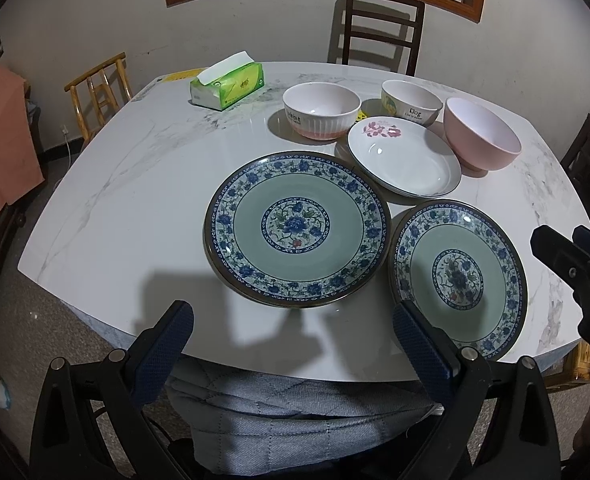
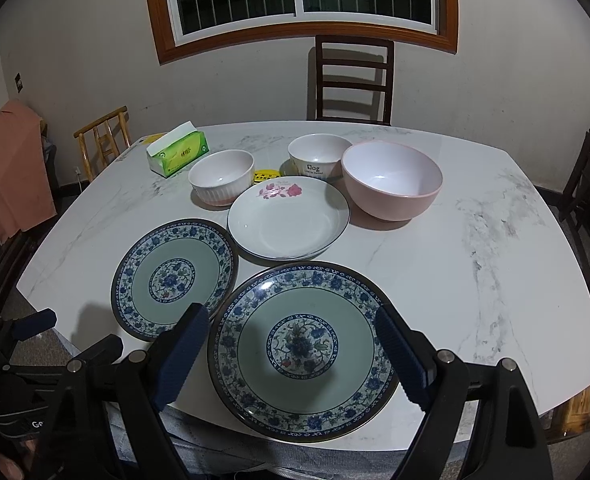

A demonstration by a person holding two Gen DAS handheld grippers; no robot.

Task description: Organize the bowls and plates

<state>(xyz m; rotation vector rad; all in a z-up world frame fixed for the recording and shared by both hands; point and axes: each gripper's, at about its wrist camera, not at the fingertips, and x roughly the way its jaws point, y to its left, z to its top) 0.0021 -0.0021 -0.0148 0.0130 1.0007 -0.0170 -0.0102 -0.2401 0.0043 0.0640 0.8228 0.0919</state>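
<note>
Both the left gripper [image 1: 293, 334] and right gripper [image 2: 291, 344] are wide open and hold nothing, ready to stack the blue flower plate [image 2: 303, 350] just ahead.

Worktop [image 2: 435, 280]: white marble with grey veins
2 patterned plates [image 1: 297, 228] [image 1: 459, 276]: green centres, blue floral borders and medallions
White plate [image 2: 289, 220]: pink flower print
Large bowl [image 2: 391, 180]: pink
Ribbed bowl [image 2: 221, 176]: white, pink base
Tissue pack [image 2: 179, 154]: green and white
Gripper pads [image 2: 183, 356]: dark blue
</note>
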